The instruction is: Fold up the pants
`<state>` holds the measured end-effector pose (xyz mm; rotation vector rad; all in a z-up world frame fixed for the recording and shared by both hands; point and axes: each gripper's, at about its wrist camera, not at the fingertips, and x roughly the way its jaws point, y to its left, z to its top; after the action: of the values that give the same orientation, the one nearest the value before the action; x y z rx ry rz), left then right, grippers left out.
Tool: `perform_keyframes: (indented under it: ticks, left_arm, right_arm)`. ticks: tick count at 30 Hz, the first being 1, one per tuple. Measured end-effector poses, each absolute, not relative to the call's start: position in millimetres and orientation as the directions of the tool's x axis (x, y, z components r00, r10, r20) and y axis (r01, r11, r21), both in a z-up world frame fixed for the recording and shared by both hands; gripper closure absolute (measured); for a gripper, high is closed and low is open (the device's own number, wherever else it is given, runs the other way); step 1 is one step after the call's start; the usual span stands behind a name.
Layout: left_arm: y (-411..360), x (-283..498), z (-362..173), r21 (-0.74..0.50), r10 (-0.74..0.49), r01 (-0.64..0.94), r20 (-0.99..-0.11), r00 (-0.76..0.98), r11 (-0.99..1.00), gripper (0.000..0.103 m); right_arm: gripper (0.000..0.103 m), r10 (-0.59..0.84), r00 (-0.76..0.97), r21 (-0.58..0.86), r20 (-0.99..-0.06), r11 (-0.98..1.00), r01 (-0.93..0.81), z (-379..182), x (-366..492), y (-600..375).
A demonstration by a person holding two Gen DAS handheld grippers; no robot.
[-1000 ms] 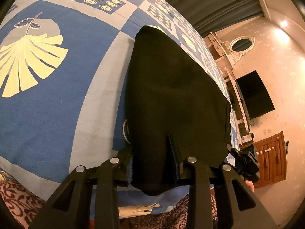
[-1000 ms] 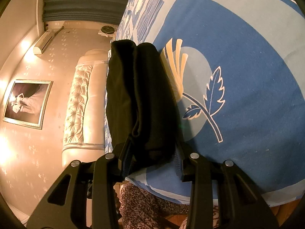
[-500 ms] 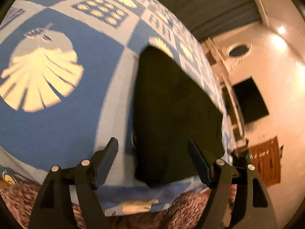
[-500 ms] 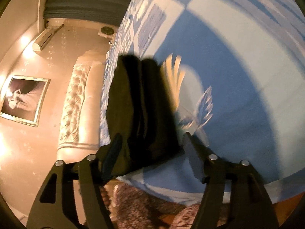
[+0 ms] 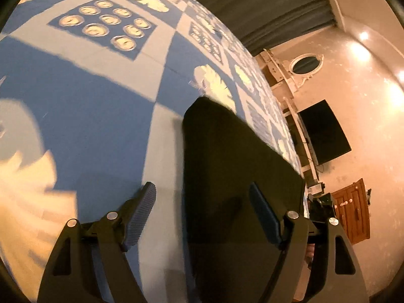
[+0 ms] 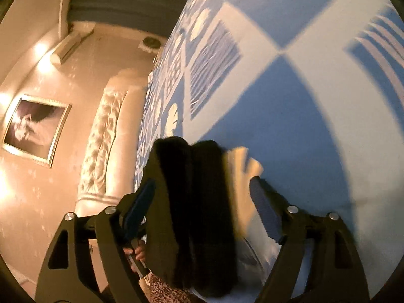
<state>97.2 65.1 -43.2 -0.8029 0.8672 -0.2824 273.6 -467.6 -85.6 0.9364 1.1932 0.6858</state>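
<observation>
Left wrist view shows our left gripper (image 5: 202, 212) spread wide, jaws just opened off the black pants (image 5: 234, 166), which lie folded on the blue bedspread (image 5: 88, 116); our right gripper (image 6: 202, 202) has released too, so we judge folding nearly finished

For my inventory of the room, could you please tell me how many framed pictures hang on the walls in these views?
1: a framed picture hangs on the wall left of the tufted headboard in the right wrist view. Others may hang outside both views.
</observation>
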Motion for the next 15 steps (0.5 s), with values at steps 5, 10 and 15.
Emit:
perform_keyframes:
  ticks: [5, 10, 15]
  left_arm:
    - [66, 122, -45, -0.739, -0.547, -0.071, -0.556, 0.625, 0.670, 0.028]
    - [62, 141, -47, -0.737, -0.557, -0.059, -0.558, 0.615, 0.673, 0.028]
    - [65, 150, -48, -0.744, -0.556, -0.060, -0.548, 0.625, 0.665, 0.030]
  right_arm:
    - [0.023, 0.854, 0.210, 0.874, -0.476, 0.485, 0.009, -88, 304, -431]
    - [0.023, 0.863, 0.206, 0.883, -0.461, 0.470, 0.007, -93, 314, -423]
    - [0.058, 0.837, 0.176, 0.851, -0.519, 0.526, 0.011, -99, 320, -419]
